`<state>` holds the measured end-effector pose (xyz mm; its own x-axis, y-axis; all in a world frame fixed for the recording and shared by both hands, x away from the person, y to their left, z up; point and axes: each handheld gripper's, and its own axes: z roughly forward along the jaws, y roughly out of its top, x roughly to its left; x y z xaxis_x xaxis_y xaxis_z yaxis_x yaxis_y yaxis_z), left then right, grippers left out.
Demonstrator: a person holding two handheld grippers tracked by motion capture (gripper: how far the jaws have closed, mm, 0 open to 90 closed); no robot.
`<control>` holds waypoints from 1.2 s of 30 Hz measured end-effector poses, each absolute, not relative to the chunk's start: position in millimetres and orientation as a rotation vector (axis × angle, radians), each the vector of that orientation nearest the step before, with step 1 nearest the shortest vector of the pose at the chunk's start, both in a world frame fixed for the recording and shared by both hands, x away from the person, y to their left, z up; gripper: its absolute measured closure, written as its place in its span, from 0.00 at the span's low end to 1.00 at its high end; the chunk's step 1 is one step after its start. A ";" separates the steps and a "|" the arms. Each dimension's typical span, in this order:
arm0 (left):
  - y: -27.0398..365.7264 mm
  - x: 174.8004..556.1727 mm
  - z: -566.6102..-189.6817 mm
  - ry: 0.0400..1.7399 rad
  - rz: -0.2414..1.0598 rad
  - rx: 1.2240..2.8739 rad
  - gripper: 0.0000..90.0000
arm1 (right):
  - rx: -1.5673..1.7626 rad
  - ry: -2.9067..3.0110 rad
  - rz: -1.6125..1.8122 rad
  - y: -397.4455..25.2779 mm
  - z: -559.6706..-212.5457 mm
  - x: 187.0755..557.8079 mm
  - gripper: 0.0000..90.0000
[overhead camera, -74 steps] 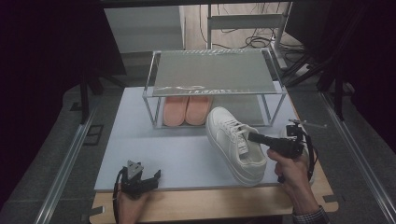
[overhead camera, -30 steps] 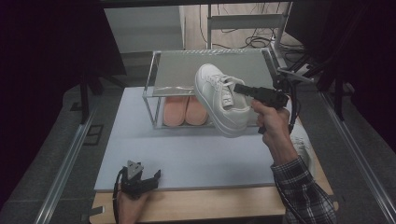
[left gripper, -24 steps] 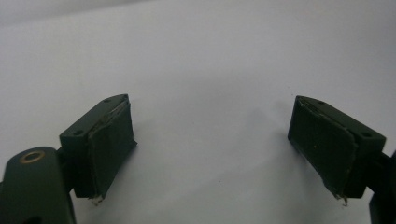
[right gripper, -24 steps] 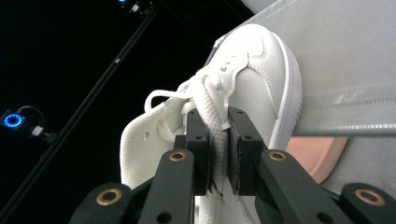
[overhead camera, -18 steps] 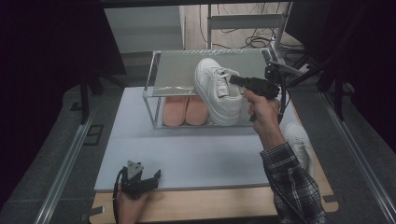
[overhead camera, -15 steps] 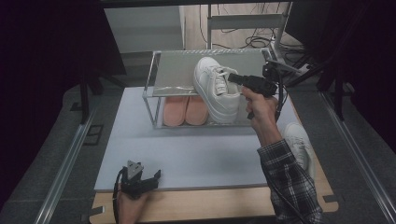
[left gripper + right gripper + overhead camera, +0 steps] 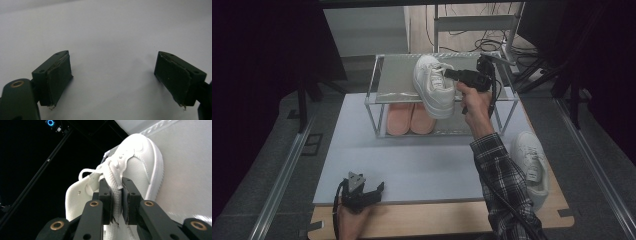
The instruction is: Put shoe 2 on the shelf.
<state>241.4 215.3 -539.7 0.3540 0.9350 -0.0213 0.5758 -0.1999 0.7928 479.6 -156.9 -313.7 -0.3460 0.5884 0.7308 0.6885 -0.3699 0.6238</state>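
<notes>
White sneaker (image 7: pixel 433 86) hangs clamped by its laces in the right gripper (image 7: pixel 117 195); lower it level onto the rack (image 7: pixel 394 75). Left gripper (image 7: pixel 113 82) fingers stand apart.

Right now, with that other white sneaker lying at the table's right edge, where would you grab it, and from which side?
Probably by the laced tongue or collar edge, coming from above. The spare sneaker lies sole-down with its opening facing up, so a thin upright edge is there to pinch. The right gripper holds the raised sneaker that same way, jaws closed on its laces.
</notes>
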 end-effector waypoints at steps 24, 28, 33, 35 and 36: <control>215.1 241.4 -539.8 1.318 0.627 1.886 0.16 | -1.565 -1.770 -1.958 -191.7 -313.5 441.5 0.74; 215.1 241.4 -539.8 1.318 0.628 1.886 0.16 | -1.540 -1.790 -1.959 -197.6 -316.8 430.0 0.81; 215.1 241.4 -539.9 1.318 0.628 1.886 0.16 | -1.496 -1.790 -1.945 -203.4 -325.3 415.8 0.93; 215.1 241.4 -539.9 1.318 0.628 1.886 0.16 | -1.479 -1.792 -1.938 -204.5 -329.7 410.7 0.97; 215.1 241.4 -539.9 1.318 0.628 1.885 0.16 | -1.473 -1.797 -1.933 -204.5 -331.9 408.2 0.99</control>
<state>241.4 215.1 -539.9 0.3529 0.9354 -0.0201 0.5738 -0.1994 0.7944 408.2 -204.5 -331.9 -0.5199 0.5017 0.6914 0.6530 -0.2883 0.7003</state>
